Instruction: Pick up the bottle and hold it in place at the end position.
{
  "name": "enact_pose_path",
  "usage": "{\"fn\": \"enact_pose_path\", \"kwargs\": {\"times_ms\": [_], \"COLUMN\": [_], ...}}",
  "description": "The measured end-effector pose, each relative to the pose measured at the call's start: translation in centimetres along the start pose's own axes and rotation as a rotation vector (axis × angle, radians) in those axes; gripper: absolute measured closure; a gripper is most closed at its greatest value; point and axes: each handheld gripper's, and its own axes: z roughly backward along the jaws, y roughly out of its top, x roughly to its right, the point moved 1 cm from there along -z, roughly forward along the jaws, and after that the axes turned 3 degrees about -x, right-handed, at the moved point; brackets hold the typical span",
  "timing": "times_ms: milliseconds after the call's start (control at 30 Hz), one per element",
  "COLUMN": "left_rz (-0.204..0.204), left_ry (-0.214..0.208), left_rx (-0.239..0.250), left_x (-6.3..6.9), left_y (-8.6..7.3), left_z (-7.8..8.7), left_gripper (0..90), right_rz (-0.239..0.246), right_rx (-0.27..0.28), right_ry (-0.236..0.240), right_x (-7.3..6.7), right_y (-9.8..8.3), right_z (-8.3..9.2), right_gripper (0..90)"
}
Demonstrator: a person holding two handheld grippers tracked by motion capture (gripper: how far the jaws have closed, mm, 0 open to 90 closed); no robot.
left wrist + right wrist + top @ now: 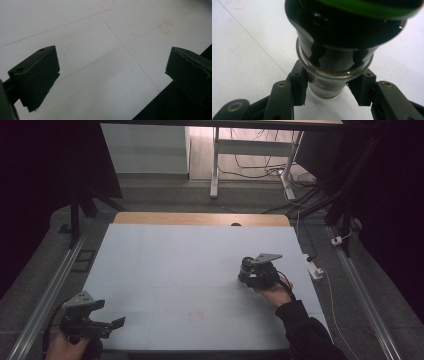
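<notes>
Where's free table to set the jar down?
Nearly all of the white table is bare: the whole middle between the left tongs at the near-left corner and the right tongs, plus the far strip up to the wooden edge. The sole busy spot is at the right tongs, shut on the jar, near the right edge.

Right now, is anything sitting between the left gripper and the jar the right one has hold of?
Nothing visible does. The right gripper is shut on the glass jar, the left gripper is open near the front left corner, and the white table between them shows bare surface with faint lines and red marks.
</notes>
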Motion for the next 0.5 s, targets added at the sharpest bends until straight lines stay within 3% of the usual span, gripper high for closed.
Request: {"fn": "enact_pose_path", "kwargs": {"times_ms": [367,500], "left_rz": [0.002,0.003], "left_ry": [-0.001,-0.001], "left_rx": [-0.001,0.000], "left_x": [0.0,-0.1], "left_y": [0.0,0.0], "left_z": [0.0,0.0], "left_gripper": [0.3,0.4], "right_rz": [-0.034,-0.017], "right_rx": [0.020,0.023], "right_ry": [0.016,0.026], "right_x": [-0.8,-1.3], "right_y": [1.6,2.2], "right_z": [0.0,-0.1], "right_gripper": [52.2,52.2]}}
